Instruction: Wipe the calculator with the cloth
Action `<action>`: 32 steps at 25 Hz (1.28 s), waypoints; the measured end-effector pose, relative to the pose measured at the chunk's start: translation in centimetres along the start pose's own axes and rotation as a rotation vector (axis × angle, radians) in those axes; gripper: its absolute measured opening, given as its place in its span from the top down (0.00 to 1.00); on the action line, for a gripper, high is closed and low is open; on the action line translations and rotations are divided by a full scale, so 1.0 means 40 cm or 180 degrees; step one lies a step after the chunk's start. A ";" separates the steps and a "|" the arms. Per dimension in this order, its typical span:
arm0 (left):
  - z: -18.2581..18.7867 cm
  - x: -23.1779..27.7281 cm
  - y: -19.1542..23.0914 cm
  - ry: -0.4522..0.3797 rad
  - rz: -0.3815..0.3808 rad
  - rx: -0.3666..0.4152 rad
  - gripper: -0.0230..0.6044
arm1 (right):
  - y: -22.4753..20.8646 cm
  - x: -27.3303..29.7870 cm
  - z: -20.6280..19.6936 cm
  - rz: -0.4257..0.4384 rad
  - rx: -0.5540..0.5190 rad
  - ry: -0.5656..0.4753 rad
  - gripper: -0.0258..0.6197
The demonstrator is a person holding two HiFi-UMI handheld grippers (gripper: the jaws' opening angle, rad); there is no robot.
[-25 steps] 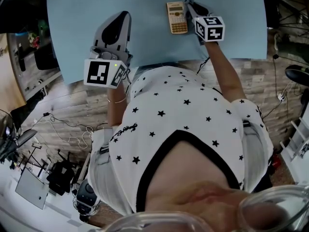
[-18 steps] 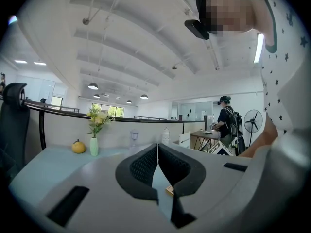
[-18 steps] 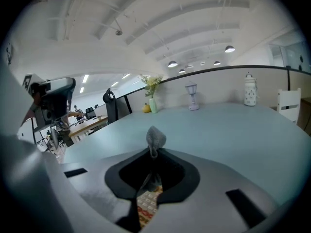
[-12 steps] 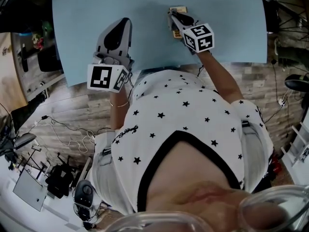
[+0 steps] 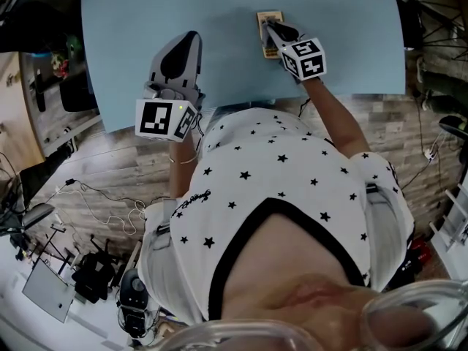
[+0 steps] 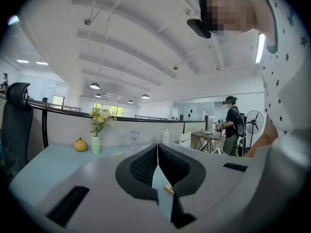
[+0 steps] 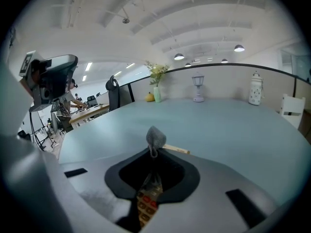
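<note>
Reading the right gripper view first: the right gripper (image 7: 154, 152) has its jaws pressed together on a small grey cloth (image 7: 155, 137), a bunched tuft of which pokes out past the tips. Directly below the jaws sit the keys of the calculator (image 7: 147, 204), red and dark rows showing through the gap, and its far short edge shows just beyond the cloth. In the head view the calculator lies flat on the blue table (image 5: 146, 20), on the far right part, with its long axis running away from the person; the right gripper crosses over it at a slight diagonal, so the jaw line and the long axis are close to parallel but not matched. Whether the cloth is touching the keys or sitting just above them I cannot tell. The left gripper (image 6: 157, 154) has its jaws closed tip to tip with nothing between them and is held well apart to the left, nearer the table's front edge; the calculator lies ahead and to its right. Judgement — the right gripper is plainly the nearer one, and a wipe from here would run along the long axis, toward or away from the person, while the calculator is not braced by anything — it could slide under the stroke
</note>
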State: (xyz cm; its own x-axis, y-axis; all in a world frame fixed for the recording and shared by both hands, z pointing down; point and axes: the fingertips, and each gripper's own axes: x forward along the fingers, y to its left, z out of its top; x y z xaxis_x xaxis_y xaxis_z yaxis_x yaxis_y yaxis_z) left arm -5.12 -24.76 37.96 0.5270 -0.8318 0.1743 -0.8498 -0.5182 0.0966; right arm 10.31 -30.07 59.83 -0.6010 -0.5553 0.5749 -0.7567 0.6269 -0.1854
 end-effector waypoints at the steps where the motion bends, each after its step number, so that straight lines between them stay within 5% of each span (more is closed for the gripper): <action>1: 0.002 0.004 -0.005 -0.0003 -0.0022 0.0003 0.92 | -0.014 -0.008 -0.004 -0.0043 0.0016 -0.0002 0.91; 16: 0.006 0.016 -0.018 -0.0034 -0.0116 -0.0002 0.92 | -0.107 -0.057 -0.033 -0.0381 0.0345 -0.0049 0.91; 24: 0.015 0.013 -0.016 -0.0075 -0.0100 -0.0013 0.92 | 0.016 -0.069 0.037 0.0046 0.0264 -0.0238 0.91; 32: 0.017 0.021 -0.024 -0.0043 -0.0100 0.0008 0.92 | 0.125 -0.033 -0.043 0.0344 0.0059 0.0022 0.91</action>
State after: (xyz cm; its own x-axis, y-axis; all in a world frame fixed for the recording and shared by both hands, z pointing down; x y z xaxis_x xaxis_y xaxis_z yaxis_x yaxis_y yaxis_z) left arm -3.87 -25.09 37.33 0.5537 -0.8176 0.1581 -0.8327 -0.5447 0.0993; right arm 7.76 -25.24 59.52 -0.6775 -0.4812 0.5562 -0.6922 0.6728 -0.2611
